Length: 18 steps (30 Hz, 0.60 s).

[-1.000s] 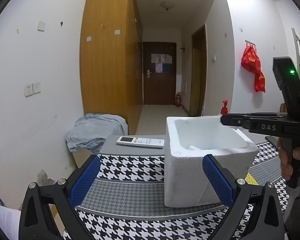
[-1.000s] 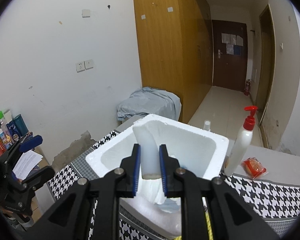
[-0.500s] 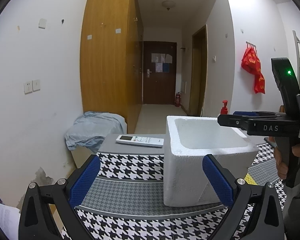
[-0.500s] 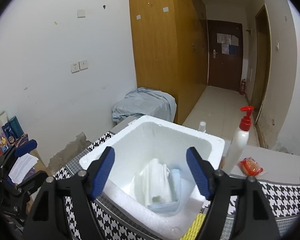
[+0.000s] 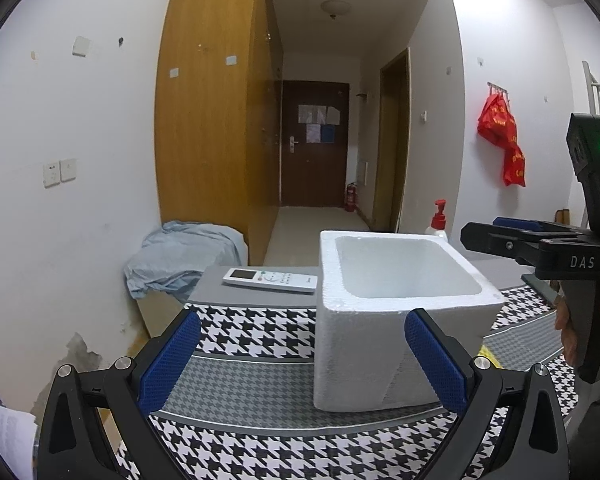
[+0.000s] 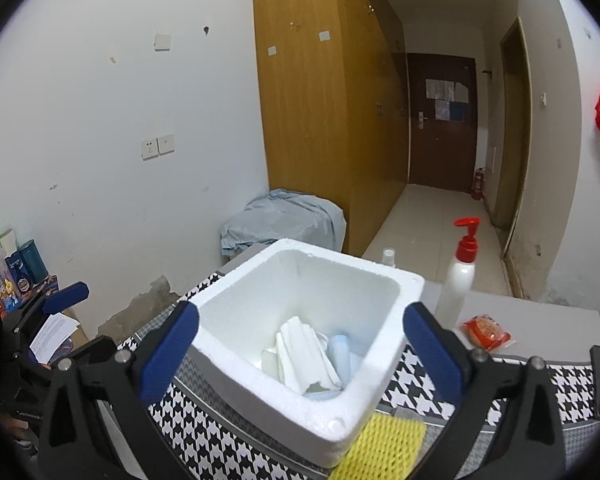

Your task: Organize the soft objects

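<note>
A white foam box [image 5: 380, 344] stands on the houndstooth cloth [image 5: 244, 320]. In the right wrist view folded white soft pieces [image 6: 304, 356] and a pale blue piece [image 6: 340, 352] lie inside the box [image 6: 300, 248]. A yellow mesh sponge [image 6: 384, 444] lies against its near wall. My right gripper [image 6: 302, 320] hovers just above the box's near rim, its jaws opening wide with no thing pressed by the pads. My left gripper [image 5: 302, 320] stands open and holds nothing, facing the box's side. The right gripper [image 5: 488, 232] shows at the right edge of the left wrist view.
A white remote control [image 5: 270, 280] lies behind the box to the left. A pump bottle with a red top [image 6: 460, 276], a small clear bottle [image 6: 388, 256] and a red packet [image 6: 486, 332] sit beyond the box. A grey-blue cloth heap [image 5: 180, 256] lies by the wardrobe.
My right gripper went from shut on a white soft piece over the box to wide open. The piece now lies inside, and the gripper has drawn back slightly. My left gripper stayed still.
</note>
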### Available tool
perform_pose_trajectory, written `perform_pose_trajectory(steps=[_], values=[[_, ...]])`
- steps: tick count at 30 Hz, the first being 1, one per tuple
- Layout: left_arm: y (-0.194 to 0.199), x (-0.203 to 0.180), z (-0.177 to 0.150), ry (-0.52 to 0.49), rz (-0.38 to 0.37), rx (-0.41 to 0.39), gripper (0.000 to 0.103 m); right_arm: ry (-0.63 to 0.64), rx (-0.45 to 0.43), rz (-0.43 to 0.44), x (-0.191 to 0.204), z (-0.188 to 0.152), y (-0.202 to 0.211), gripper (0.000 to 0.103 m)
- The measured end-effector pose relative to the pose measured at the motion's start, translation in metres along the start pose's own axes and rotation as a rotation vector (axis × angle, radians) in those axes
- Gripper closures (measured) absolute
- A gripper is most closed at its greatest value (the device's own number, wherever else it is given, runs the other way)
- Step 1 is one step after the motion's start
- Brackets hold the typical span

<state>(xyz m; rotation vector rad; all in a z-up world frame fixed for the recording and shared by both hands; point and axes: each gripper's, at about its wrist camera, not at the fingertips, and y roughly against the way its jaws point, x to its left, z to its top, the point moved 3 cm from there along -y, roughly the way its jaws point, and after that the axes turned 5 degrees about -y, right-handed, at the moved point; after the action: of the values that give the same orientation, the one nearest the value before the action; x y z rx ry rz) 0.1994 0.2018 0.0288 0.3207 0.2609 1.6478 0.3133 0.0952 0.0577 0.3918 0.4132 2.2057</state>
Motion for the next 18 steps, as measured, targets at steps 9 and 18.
perform_pose_trajectory(steps=[9, 18], values=[[0.01, -0.023, 0.005, -0.018, -0.037, -0.014, 0.001, -0.005, -0.015, -0.028, -0.009, -0.009, 0.027, 0.0], [0.022, -0.05, 0.011, -0.048, -0.075, -0.036, 0.001, 0.001, -0.052, -0.058, -0.015, -0.019, 0.067, 0.0]])
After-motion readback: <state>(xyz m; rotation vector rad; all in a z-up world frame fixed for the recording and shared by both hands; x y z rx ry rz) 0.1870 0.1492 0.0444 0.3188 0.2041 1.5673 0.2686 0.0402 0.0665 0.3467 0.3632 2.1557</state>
